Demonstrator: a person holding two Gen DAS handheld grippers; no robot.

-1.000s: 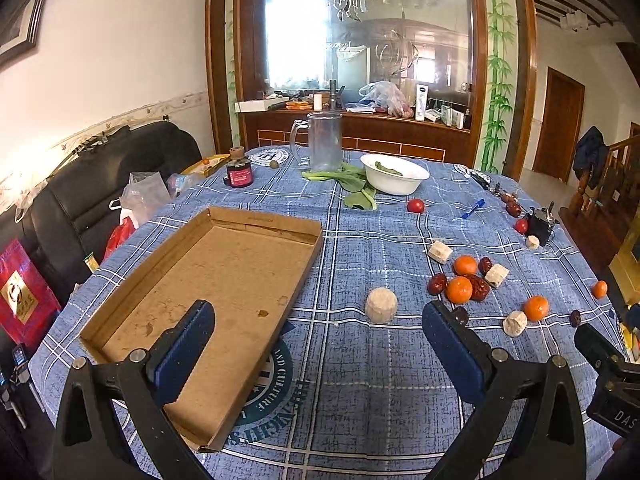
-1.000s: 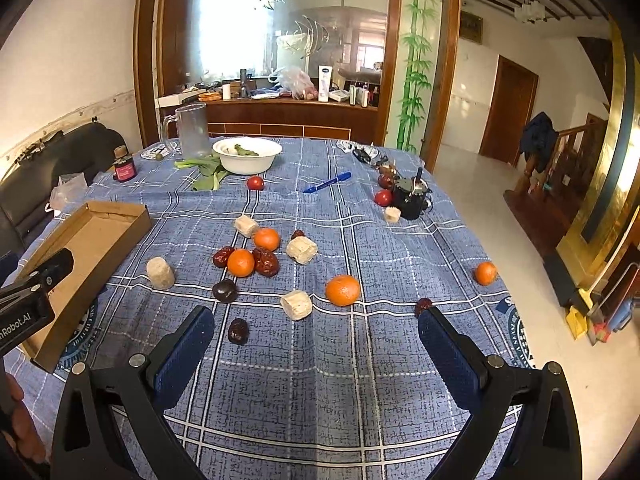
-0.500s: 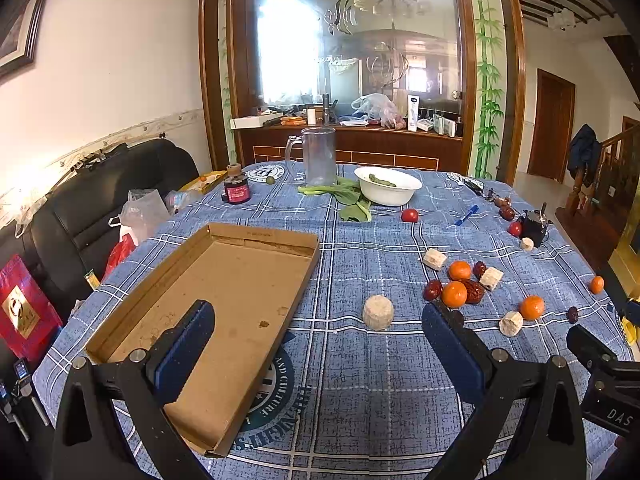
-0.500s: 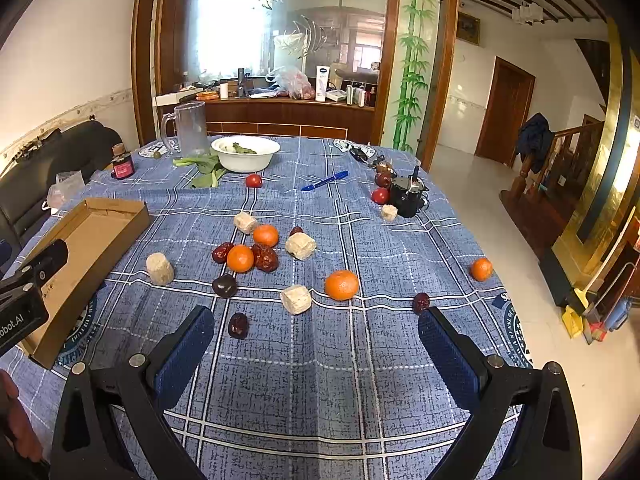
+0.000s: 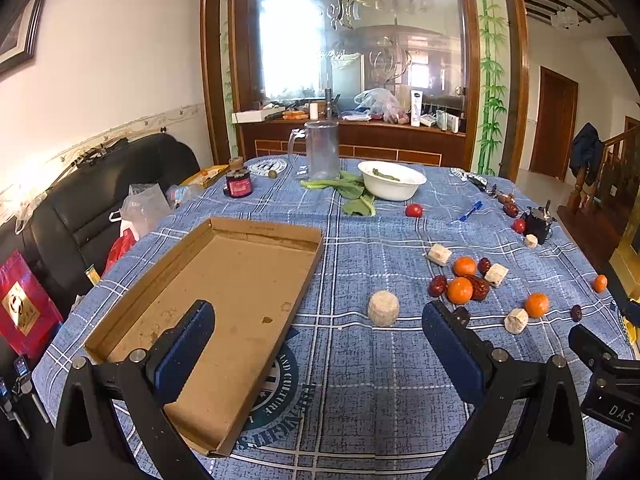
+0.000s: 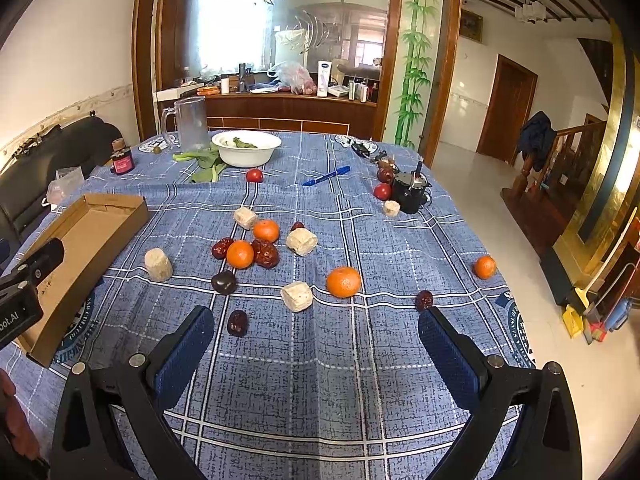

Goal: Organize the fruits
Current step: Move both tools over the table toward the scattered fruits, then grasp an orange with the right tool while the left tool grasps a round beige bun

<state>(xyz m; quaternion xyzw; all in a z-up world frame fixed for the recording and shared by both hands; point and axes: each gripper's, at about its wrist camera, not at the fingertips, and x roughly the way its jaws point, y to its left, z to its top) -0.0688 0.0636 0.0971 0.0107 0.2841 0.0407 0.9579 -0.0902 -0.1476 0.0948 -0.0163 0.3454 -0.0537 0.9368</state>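
Oranges (image 6: 343,281) are scattered on a blue plaid tablecloth (image 6: 320,368) beside a cardboard tray (image 5: 224,280), below spread, unladen left gripper (image 5: 316,344) and right gripper (image 6: 316,344).

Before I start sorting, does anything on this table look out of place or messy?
Yes. Leafy greens lie loose on the cloth beside the white bowl, not in it. One orange sits alone near the table's right edge, far from the cluster. The cardboard tray holds no fruit yet.
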